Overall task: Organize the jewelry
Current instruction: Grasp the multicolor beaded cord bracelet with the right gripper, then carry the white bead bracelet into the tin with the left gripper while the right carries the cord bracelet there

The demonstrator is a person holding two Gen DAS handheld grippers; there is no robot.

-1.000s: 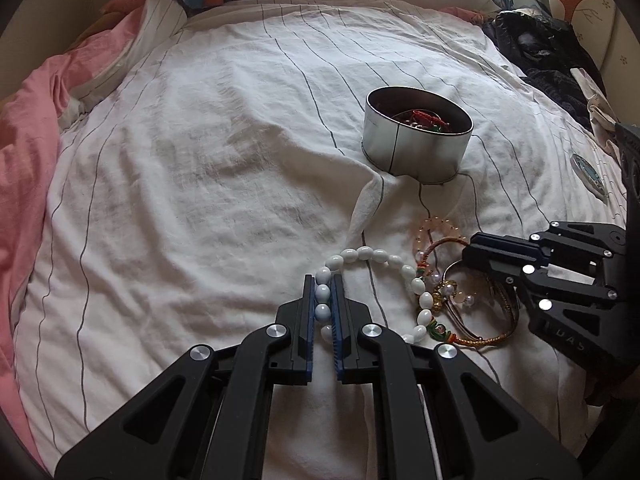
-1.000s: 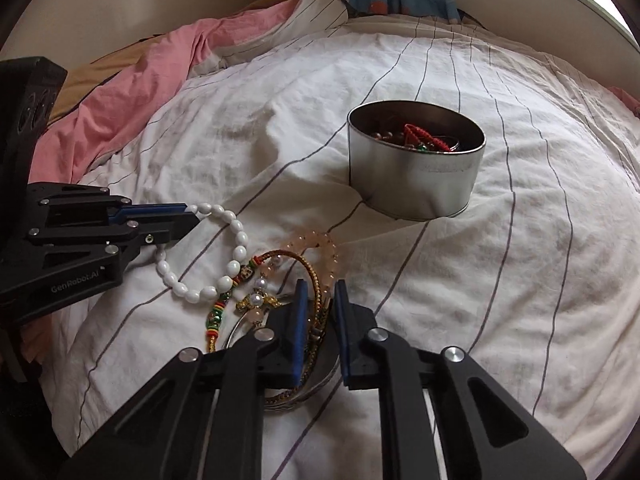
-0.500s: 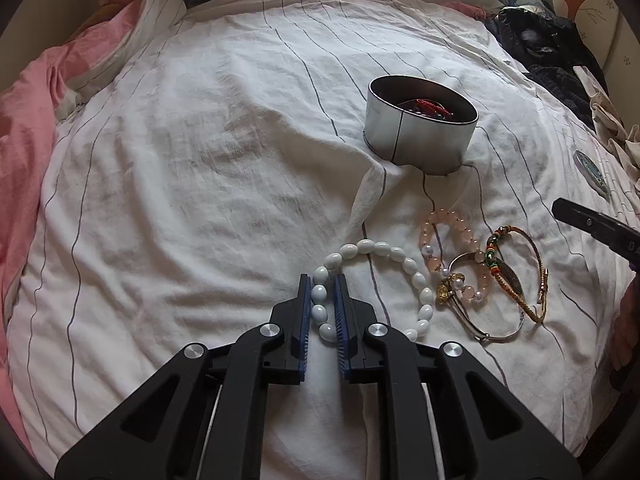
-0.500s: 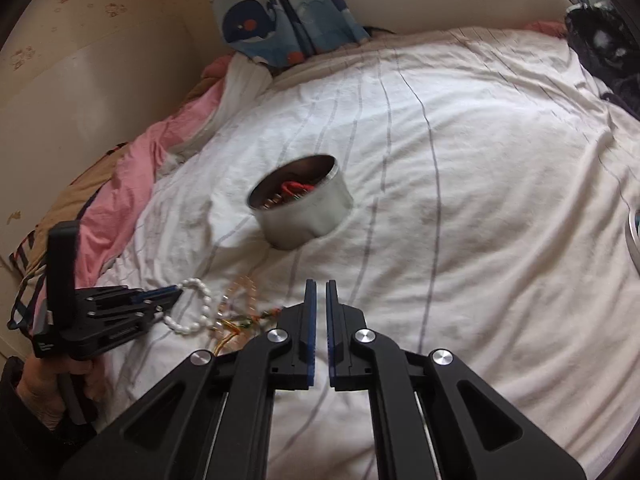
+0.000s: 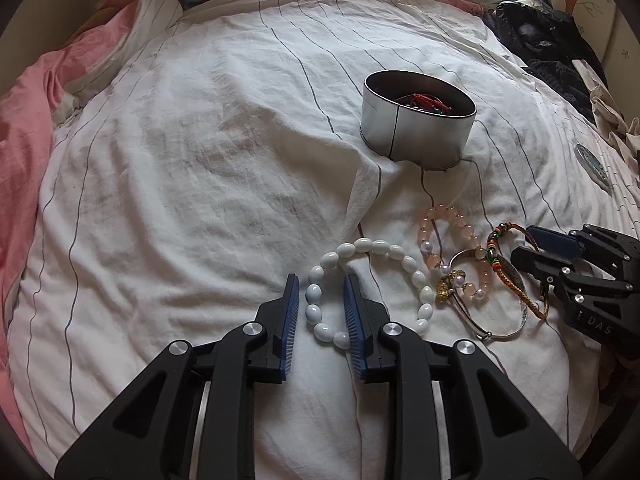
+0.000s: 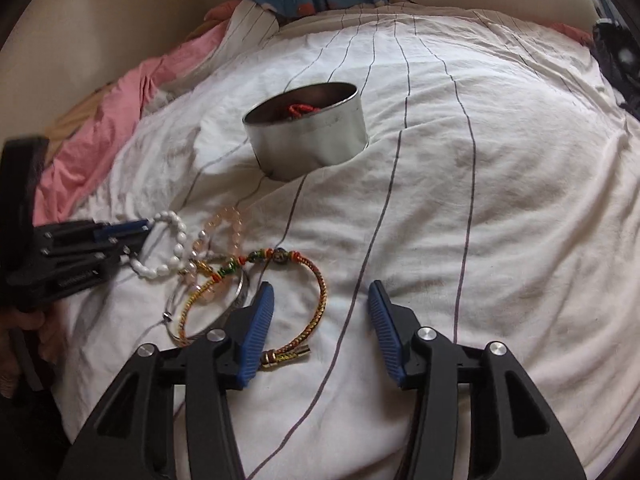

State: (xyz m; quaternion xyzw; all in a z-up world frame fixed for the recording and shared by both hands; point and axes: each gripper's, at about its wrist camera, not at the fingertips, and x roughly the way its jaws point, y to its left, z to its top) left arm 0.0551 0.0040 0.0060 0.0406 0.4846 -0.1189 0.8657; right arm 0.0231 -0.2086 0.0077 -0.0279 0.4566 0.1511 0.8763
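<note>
the left gripper (image 5: 319, 304), clamped on the white bead bracelet (image 5: 370, 285) a second ago, now stands released around it on the bedsheet (image 5: 200, 184), near the tin (image 5: 418, 122); regrasp required.

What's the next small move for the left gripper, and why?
Probably close the left gripper on the white bead bracelet: its jaws are open with one side of the loop lying between them on the sheet, and the open tin sits ahead, already holding jewelry.
</note>
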